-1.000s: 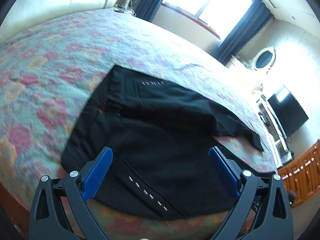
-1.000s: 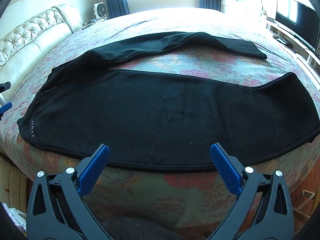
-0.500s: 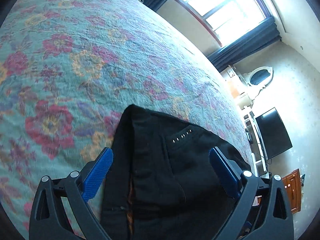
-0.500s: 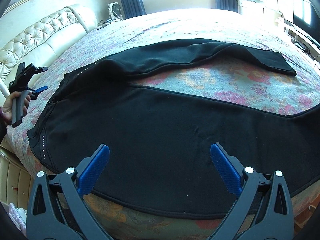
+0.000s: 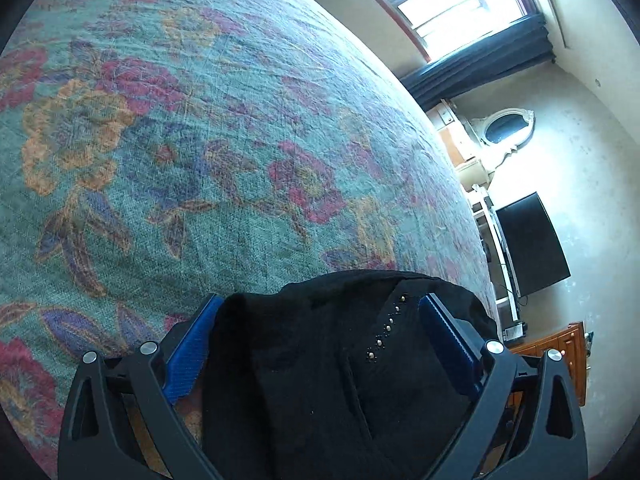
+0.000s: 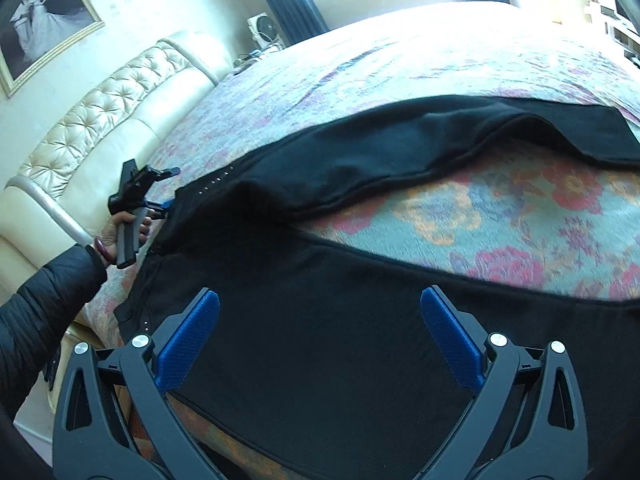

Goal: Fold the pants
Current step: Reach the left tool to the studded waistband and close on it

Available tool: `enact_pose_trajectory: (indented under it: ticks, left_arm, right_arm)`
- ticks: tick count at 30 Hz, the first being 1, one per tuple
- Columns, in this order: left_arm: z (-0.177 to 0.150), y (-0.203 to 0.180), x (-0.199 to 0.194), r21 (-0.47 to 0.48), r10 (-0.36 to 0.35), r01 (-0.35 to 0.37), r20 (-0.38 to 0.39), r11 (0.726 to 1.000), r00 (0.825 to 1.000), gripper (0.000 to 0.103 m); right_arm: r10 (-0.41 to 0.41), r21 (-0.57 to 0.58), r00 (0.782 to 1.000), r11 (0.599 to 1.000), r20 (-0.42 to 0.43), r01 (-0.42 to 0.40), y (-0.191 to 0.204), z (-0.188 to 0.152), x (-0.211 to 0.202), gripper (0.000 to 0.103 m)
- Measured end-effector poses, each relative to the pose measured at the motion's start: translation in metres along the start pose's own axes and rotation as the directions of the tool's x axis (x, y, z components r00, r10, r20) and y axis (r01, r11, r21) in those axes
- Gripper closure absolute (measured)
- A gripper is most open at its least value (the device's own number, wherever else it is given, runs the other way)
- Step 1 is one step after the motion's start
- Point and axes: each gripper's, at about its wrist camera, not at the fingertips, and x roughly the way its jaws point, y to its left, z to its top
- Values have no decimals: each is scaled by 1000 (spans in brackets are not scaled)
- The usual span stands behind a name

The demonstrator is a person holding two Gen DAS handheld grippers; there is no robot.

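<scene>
Black pants (image 6: 360, 352) lie spread on the floral bedspread (image 6: 460, 216), the two legs apart in a V, the far leg (image 6: 400, 160) running right. In the left wrist view the studded waist corner of the pants (image 5: 320, 380) fills the gap between the blue pads of my left gripper (image 5: 320, 312), which stands open around it. From the right wrist view the left gripper (image 6: 140, 192) is seen at that far waist corner, held by a hand (image 6: 124, 228). My right gripper (image 6: 320, 308) hovers open over the near leg, close to the waist.
A cream tufted headboard (image 6: 100, 120) runs along the left of the bed. A black sleeve (image 6: 44, 304) reaches in at lower left. Beyond the bed stand a television (image 5: 528, 244), a wooden cabinet (image 5: 560, 344) and a bright window (image 5: 460, 4).
My left gripper has travelled from the near waist edge to the far waist corner, which now sits between its fingers. My right gripper has shifted left and forward over the near leg.
</scene>
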Motion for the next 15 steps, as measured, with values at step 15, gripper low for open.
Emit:
enact_pose_trajectory:
  ticks: [15]
  left_arm:
    - [1, -19, 23, 143, 104, -107, 29, 984, 994, 7]
  right_arm:
    - [-193, -495, 950, 868, -246, 48, -52, 201, 141, 2]
